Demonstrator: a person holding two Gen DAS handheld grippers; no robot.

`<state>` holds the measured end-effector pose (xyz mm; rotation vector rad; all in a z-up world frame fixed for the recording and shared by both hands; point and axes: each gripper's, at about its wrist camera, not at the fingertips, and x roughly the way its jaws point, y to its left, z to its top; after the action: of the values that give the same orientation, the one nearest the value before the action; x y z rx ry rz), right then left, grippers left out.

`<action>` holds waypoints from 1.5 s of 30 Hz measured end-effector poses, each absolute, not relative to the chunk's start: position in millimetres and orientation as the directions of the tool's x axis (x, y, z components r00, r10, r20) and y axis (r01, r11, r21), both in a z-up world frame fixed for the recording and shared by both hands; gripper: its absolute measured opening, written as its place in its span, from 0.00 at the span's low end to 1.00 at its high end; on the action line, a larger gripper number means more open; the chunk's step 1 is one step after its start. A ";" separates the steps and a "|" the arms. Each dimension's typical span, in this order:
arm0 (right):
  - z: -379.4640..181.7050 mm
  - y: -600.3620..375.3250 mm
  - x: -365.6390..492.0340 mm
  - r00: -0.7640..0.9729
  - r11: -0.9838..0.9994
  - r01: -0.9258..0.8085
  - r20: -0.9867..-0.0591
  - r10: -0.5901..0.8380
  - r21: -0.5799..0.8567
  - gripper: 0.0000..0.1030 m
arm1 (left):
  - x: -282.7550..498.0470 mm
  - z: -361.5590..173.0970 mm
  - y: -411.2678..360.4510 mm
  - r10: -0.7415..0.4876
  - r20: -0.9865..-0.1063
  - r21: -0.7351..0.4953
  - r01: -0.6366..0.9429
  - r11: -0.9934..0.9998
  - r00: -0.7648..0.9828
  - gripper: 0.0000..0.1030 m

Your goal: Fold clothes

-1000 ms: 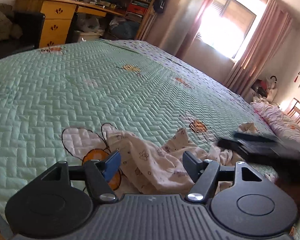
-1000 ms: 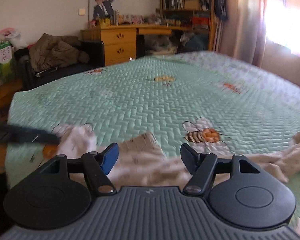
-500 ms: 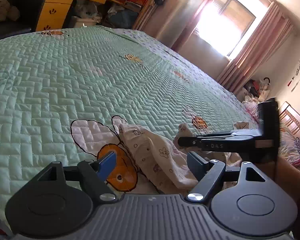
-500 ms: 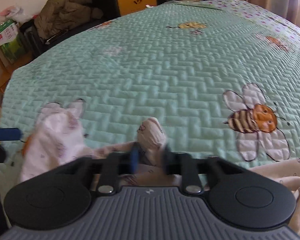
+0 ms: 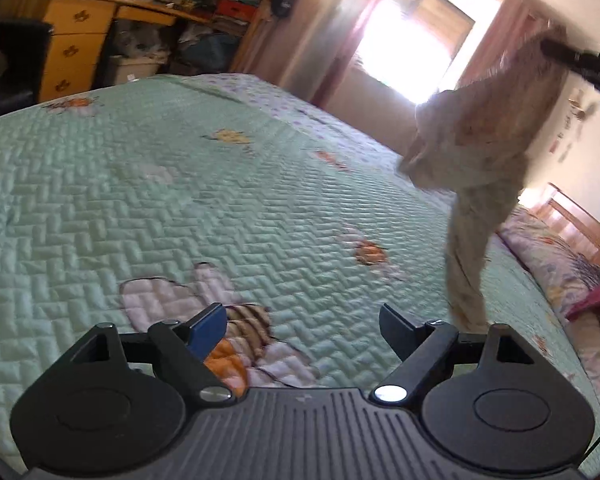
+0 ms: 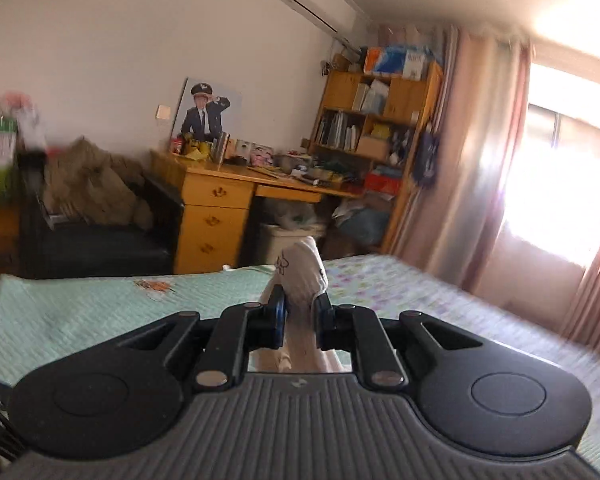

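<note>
The right hand-held gripper [image 6: 300, 316] is sitting at the lower centre of its own view with its jaws clenched on a bunched fold of a pale printed garment [image 6: 303, 276], which is poking up between the fingers and trailing down beneath them. In the left wrist view that same garment [image 5: 484, 152] is hanging in the upper right of the frame, draping down from the dark tip of the right hand-held gripper [image 5: 556, 50] toward the bed, its lowest end reaching down just behind the left tool's right finger; whether that end is touching the quilt cannot be told. The left hand-held gripper [image 5: 304, 322] is filling the bottom of its frame, released, its jaws having just been opening and standing wide with nothing between them, hovering over the mint-green quilted bedspread [image 5: 140, 184]. A printed bee [image 5: 236, 344] is lying on the quilt right under the blue-padded left finger [image 5: 208, 326]. Farther out, a wooden desk [image 6: 220, 204] with drawers is standing at the middle left of the right wrist view, a bookshelf [image 6: 376, 120] is rising to its right, and pink curtains [image 6: 476, 184] are framing a bright window [image 6: 560, 176] at the right edge.
</note>
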<state>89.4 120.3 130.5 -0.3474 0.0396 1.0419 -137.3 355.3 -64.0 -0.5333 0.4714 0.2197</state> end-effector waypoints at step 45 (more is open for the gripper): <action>135.0 -9.3 57.7 0.413 0.411 -0.911 -0.119 0.903 -0.043 0.16 | -52.6 -69.8 280.6 -0.470 -0.414 -0.566 0.183 0.803 0.779 0.64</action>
<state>57.7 -9.3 135.0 -0.1062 0.0816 1.1425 -52.6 280.6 -69.8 -0.5298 0.5761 -0.3712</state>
